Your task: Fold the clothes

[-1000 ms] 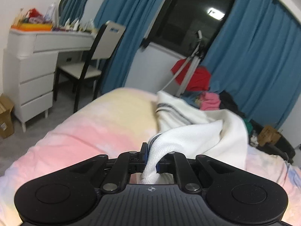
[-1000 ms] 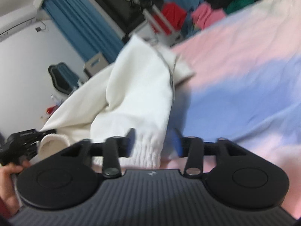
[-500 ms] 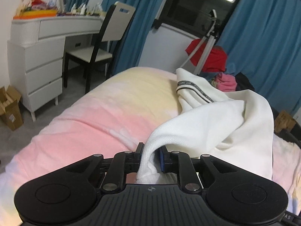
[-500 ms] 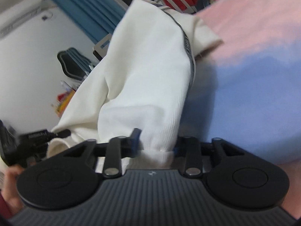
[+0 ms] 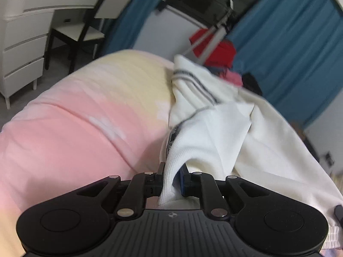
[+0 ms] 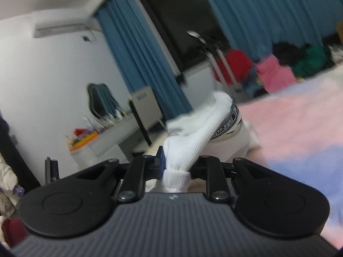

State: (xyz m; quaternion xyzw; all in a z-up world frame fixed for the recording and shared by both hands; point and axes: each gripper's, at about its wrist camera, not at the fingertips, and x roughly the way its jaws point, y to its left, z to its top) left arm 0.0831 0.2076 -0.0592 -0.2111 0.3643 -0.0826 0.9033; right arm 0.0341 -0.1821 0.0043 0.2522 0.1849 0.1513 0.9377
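Both of my views were smeared by motion, and the far side of the room came through soft. The lettering on the dark band of the white garment was only partly legible from the right wrist. The wide black body of each gripper cut off the lower part of its frame, hiding whatever fabric hung below the fingers.

My left gripper was clamped almost fully together on a ribbed edge of the garment; its jaws had just been closing a little further on the cloth. My right gripper had just been closing too, and it pinched a bunched ribbed cuff between nearly closed fingers.

The garment lay heaped on the pink, yellow and blue bedspread, draped between the two grips.

Beyond the bed, a pile of red, pink and green clothes sat by the blue curtains; whether it sat in a basket I could not tell. A white dresser showed closed drawers.
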